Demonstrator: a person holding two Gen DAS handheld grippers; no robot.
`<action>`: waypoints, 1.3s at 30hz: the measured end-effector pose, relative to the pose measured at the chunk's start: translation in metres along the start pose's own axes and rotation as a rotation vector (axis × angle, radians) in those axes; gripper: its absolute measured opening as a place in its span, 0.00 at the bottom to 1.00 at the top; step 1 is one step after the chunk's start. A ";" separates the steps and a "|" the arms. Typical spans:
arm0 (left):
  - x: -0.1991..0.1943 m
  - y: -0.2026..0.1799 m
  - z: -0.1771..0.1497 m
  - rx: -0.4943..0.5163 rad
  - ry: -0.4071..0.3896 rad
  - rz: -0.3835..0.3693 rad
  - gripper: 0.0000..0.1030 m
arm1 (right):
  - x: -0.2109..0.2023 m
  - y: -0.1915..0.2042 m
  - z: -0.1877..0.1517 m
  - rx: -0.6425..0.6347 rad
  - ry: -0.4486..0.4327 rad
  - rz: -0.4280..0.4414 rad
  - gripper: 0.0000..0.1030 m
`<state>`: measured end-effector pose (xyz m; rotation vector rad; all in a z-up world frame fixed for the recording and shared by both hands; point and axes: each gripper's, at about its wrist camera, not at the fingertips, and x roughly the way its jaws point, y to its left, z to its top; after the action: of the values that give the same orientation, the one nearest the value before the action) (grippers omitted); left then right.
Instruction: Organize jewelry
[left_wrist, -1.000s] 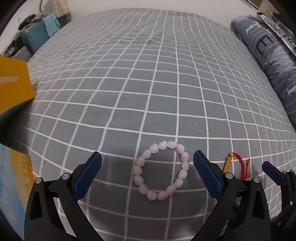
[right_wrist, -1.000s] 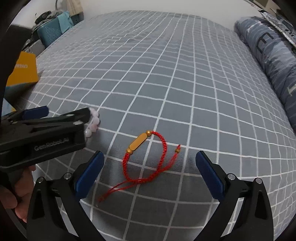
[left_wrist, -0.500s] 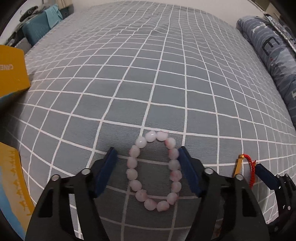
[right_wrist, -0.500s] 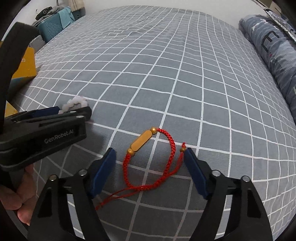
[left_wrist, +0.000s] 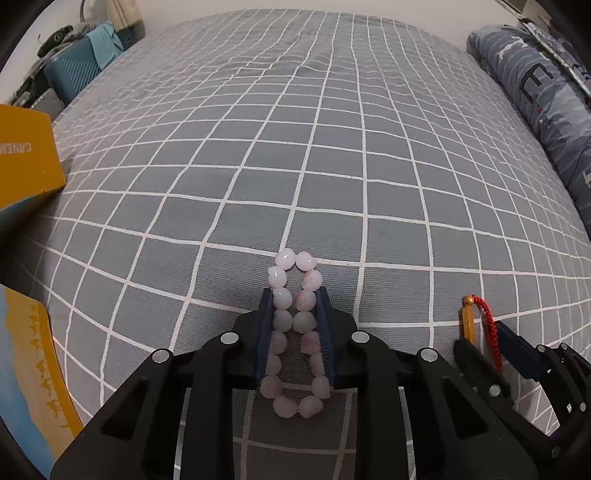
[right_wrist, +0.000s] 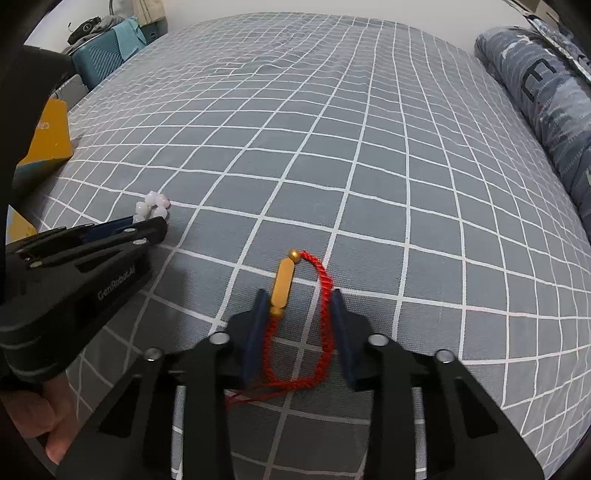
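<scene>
A pink bead bracelet (left_wrist: 282, 277) lies on the grey checked bedsheet (left_wrist: 332, 147), squeezed into a narrow oval. My left gripper (left_wrist: 294, 295) is closing on it, and both blue pads press the bead rows. My right gripper (right_wrist: 298, 297) is closing on a red cord bracelet (right_wrist: 325, 288) with a gold tube bead (right_wrist: 282, 282); the loop is pinched slim between its pads. The right wrist view also shows the left gripper (right_wrist: 147, 225) from the side with pink beads (right_wrist: 153, 205) sticking out. In the left wrist view, the red bracelet (left_wrist: 487, 317) stands at the right gripper (left_wrist: 487, 343).
A yellow box (left_wrist: 26, 162) sits at the bed's left edge, with a yellow and blue box (left_wrist: 33, 369) nearer. A rolled blue quilt (left_wrist: 535, 92) runs along the right side. A teal suitcase (left_wrist: 74, 74) stands beyond the bed. A hand (right_wrist: 55, 417) holds the left gripper.
Both grippers went from wide open to closed in around their bracelets. The pink ring got pressed from round into a thin oval, and the red loop narrowed likewise.
</scene>
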<state>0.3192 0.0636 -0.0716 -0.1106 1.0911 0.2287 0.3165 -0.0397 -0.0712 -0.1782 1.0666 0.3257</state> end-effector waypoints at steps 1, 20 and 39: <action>0.000 -0.001 0.000 0.005 -0.001 0.004 0.22 | 0.000 0.000 0.000 0.001 0.001 -0.011 0.20; -0.023 0.007 -0.004 0.012 -0.049 0.011 0.22 | -0.020 -0.004 0.004 0.038 -0.054 -0.032 0.11; -0.149 0.053 -0.023 -0.028 -0.178 -0.034 0.08 | -0.118 0.014 0.003 0.043 -0.188 0.004 0.11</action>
<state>0.2213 0.0909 0.0519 -0.1318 0.9086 0.2191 0.2618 -0.0462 0.0344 -0.1042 0.8879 0.3166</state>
